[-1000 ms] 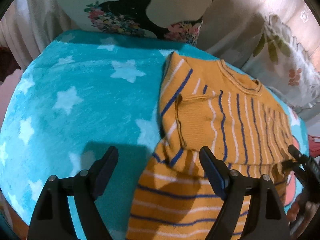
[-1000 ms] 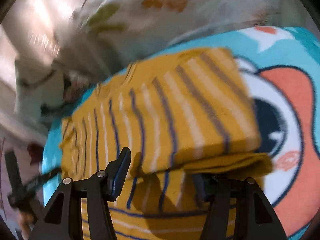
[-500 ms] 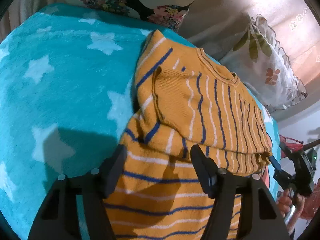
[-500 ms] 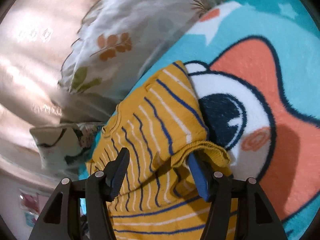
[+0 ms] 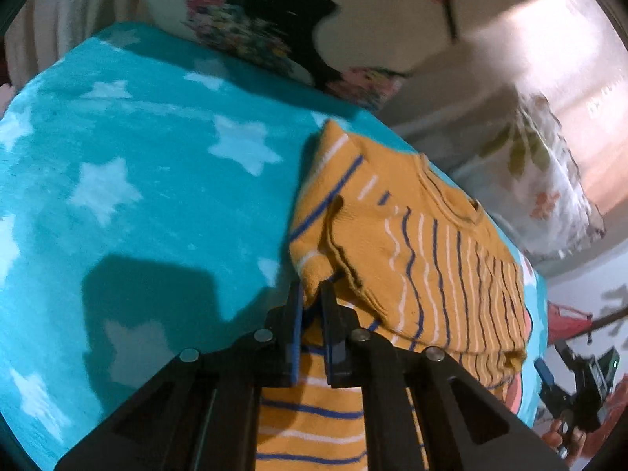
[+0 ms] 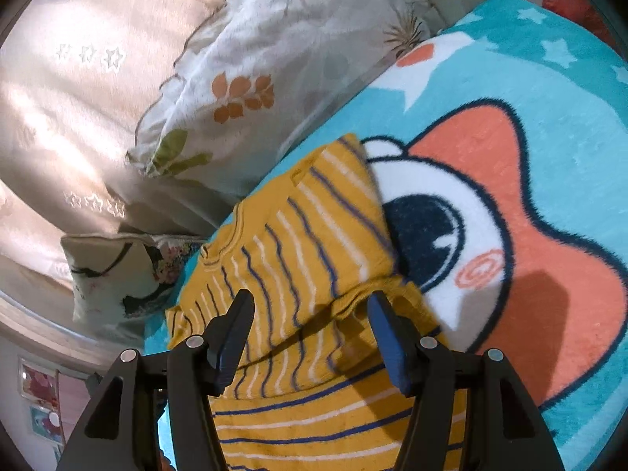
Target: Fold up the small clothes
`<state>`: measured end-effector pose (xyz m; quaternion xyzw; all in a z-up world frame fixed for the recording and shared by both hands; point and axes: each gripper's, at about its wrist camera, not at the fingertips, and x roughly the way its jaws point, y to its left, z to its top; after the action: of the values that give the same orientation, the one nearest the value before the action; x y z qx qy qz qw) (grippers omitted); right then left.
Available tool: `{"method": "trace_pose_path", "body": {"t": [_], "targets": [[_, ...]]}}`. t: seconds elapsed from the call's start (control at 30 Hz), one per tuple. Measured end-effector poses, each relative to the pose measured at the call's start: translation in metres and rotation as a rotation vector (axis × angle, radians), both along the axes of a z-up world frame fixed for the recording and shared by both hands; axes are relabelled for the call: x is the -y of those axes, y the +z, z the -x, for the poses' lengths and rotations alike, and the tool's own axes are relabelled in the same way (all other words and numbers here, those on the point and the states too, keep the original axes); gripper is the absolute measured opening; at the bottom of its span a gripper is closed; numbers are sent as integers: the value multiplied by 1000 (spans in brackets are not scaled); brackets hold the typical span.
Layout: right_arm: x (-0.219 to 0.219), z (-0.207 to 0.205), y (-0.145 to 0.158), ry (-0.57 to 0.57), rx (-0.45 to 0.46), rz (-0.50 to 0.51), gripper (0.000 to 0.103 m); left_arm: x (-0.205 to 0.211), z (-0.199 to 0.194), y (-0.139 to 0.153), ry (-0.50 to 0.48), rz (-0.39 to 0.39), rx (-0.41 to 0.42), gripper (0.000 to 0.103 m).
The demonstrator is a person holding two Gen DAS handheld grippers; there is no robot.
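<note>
A small mustard-yellow sweater (image 5: 412,243) with blue and white stripes lies partly folded on a teal blanket (image 5: 137,196). Its sleeves are folded in over the body. My left gripper (image 5: 312,294) is shut on the left folded edge of the sweater near the sleeve. In the right wrist view the sweater (image 6: 298,243) lies under my right gripper (image 6: 310,310), which is open with its fingers on either side of the right folded sleeve edge.
The teal blanket has white stars and an orange cartoon figure (image 6: 530,204). Pillows (image 6: 274,59) and a floral cushion (image 5: 274,31) lean against the wall behind the sweater. My right gripper also shows at the right edge of the left wrist view (image 5: 581,376).
My left gripper has closed on the sweater's left folded edge; it was open before. My right gripper stays open and has settled over the right sleeve edge.
</note>
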<state>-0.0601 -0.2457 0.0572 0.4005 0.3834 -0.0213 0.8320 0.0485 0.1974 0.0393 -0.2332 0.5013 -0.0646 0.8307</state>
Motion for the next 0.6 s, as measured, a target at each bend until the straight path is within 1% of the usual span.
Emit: {"method": "trace_pose_path", "body": {"t": [0.03,0.07,0.1,0.13,0.2,0.27,0.3,0.33,0.37,0.4,0.47,0.53,0.6], "targets": [[2,1,1,-5,1,0,65,-5,-2,0,19,-7,0,2],[4,2,2,-12,0,6,65,-11,-2,1,44,-49,4,0],[4,3,3,-12,3,12,65,-15,-4,3,60,-88,11,0],[2,3,5,-3,9,17,65,-23,-5,3,78,-99,7,0],[-6,-2,8,48,18,37,65,-35,-5,2,95,-91,-8,0],[-17,-7,9,102,15,79,65,-44,-3,4,94,-68,-3,0],[-27,-11,10,146,14,105,65,-46,-1,7,92,-72,2,2],[-33,-15,9,181,12,105,65,-46,2,10,90,-87,5,5],[-38,-19,6,214,10,85,65,-46,4,12,82,-91,6,16],[-43,-23,2,239,5,58,65,-46,6,13,78,-91,8,31],[-48,-30,-7,253,-20,32,68,-44,13,18,80,-79,14,44],[-51,-40,-21,232,-65,25,68,-39,19,23,67,-53,25,44],[-46,-47,-32,171,-92,24,68,-31,24,26,52,-29,32,44]]}}
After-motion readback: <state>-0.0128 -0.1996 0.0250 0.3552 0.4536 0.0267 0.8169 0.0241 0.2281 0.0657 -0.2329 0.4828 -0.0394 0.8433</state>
